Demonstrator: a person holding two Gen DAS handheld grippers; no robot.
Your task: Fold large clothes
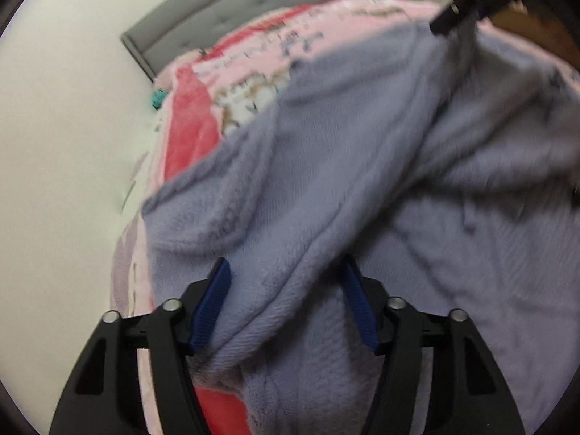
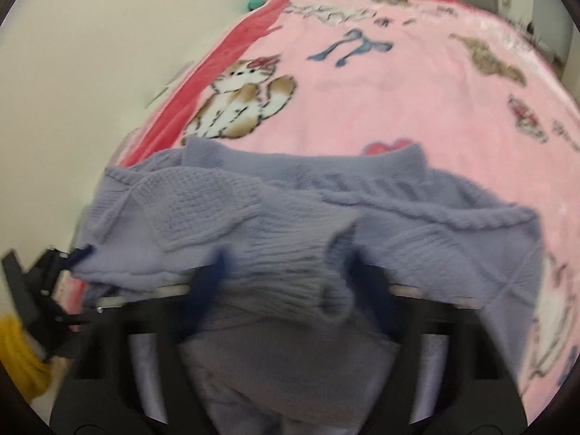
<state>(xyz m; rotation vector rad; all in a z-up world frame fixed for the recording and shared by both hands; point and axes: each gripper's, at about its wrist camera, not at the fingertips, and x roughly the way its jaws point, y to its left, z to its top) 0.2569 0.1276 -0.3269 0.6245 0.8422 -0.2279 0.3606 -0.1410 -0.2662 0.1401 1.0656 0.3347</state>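
A lavender knit sweater (image 1: 362,166) lies bunched on a pink bed blanket (image 1: 253,54). My left gripper (image 1: 286,275) has its blue pads spread wide, with a thick fold of the sweater lying between them. My right gripper (image 2: 290,268) also stands wide, and a ribbed cuff of the sweater (image 2: 290,253) sits between its blurred blue pads. The sweater body (image 2: 417,210) spreads across the blanket (image 2: 362,90) ahead. The right gripper shows at the top right of the left wrist view (image 1: 456,7); the left gripper shows at the left edge of the right wrist view (image 2: 65,264).
A grey padded headboard (image 1: 217,18) stands at the far end of the bed. A white wall (image 1: 54,145) runs along the bed's left side. A teal object (image 1: 157,98) lies by the blanket's far left edge. Something yellow (image 2: 18,355) is at the lower left.
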